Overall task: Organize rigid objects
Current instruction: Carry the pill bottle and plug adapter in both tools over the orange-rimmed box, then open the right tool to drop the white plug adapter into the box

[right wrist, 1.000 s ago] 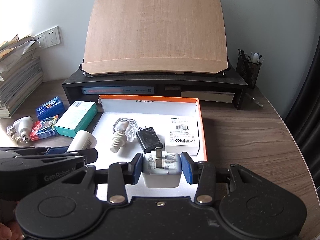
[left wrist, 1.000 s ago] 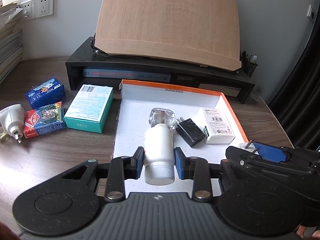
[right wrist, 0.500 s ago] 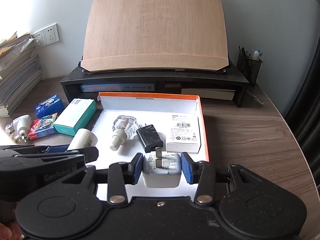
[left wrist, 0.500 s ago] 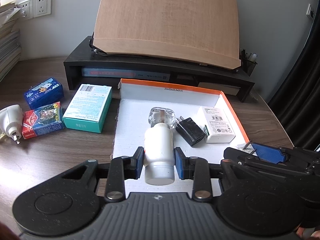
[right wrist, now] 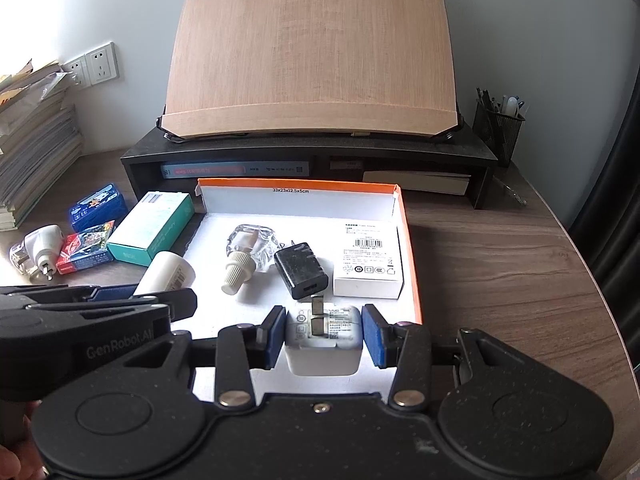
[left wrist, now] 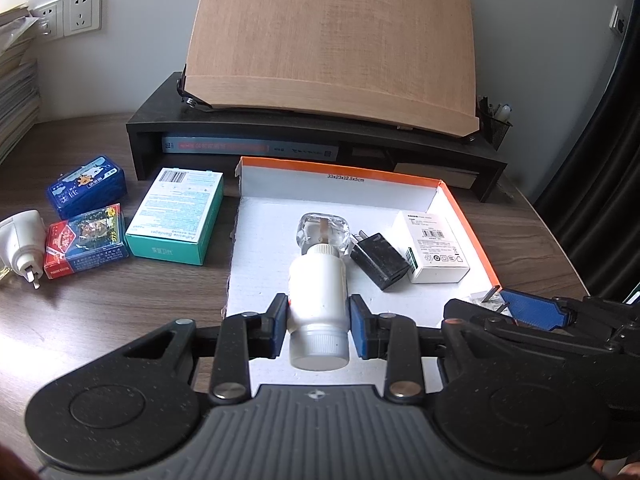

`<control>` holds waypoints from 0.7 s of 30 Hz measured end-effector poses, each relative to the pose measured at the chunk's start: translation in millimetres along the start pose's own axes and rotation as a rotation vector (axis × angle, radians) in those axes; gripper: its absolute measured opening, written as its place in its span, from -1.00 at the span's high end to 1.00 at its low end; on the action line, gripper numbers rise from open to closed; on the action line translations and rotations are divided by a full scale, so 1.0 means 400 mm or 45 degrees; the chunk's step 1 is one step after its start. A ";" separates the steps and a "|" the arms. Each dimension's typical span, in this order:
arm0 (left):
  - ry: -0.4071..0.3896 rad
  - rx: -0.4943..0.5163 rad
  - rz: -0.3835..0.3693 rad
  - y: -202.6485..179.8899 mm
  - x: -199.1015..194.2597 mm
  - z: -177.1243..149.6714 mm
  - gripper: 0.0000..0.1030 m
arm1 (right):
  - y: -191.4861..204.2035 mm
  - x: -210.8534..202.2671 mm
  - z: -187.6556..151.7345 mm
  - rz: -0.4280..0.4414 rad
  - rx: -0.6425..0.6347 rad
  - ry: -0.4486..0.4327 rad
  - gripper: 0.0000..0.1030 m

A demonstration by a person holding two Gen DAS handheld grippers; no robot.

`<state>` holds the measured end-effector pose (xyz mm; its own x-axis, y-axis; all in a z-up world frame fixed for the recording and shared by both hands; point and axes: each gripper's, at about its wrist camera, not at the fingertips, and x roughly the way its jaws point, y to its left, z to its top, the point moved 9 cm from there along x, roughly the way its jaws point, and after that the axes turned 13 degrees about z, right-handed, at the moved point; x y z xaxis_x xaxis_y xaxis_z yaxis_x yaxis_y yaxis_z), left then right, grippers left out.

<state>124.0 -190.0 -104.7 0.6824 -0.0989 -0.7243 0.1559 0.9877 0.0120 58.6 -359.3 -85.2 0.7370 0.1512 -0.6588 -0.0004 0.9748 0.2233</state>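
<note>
From my left wrist cam: my left gripper [left wrist: 319, 320] has its blue pads clamped on a smooth white plastic bottle [left wrist: 318, 292], a round cylinder with a ribbed cap facing me, over the near edge of the white-lined, orange-rimmed box lid [left wrist: 344, 168]. Its far end touches a clear glass bottle [left wrist: 323, 232]. A matte black charger [left wrist: 380, 260] and a white carton [left wrist: 434, 248] lie toward the lid's right edge. A teal box [left wrist: 176, 216] sits on the wood-grain desk [left wrist: 120, 300], just off the lid's left edge

Right wrist cam: my right gripper [right wrist: 325, 332] is squeezed on a glossy white charger [right wrist: 323, 336], a rounded cube with metal prongs up, at the lid's near right corner
</note>
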 end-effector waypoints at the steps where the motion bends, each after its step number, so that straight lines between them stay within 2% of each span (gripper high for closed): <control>1: -0.001 0.000 0.000 0.000 0.000 0.000 0.35 | 0.001 0.000 -0.001 0.001 0.000 0.001 0.01; 21: -0.005 -0.014 0.002 0.012 -0.018 -0.011 0.35 | 0.024 -0.019 -0.025 0.011 -0.012 0.017 0.00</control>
<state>116.5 -184.0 -102.6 0.6855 -0.0977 -0.7215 0.1470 0.9891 0.0058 46.0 -349.7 -85.3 0.7279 0.1618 -0.6663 -0.0133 0.9749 0.2222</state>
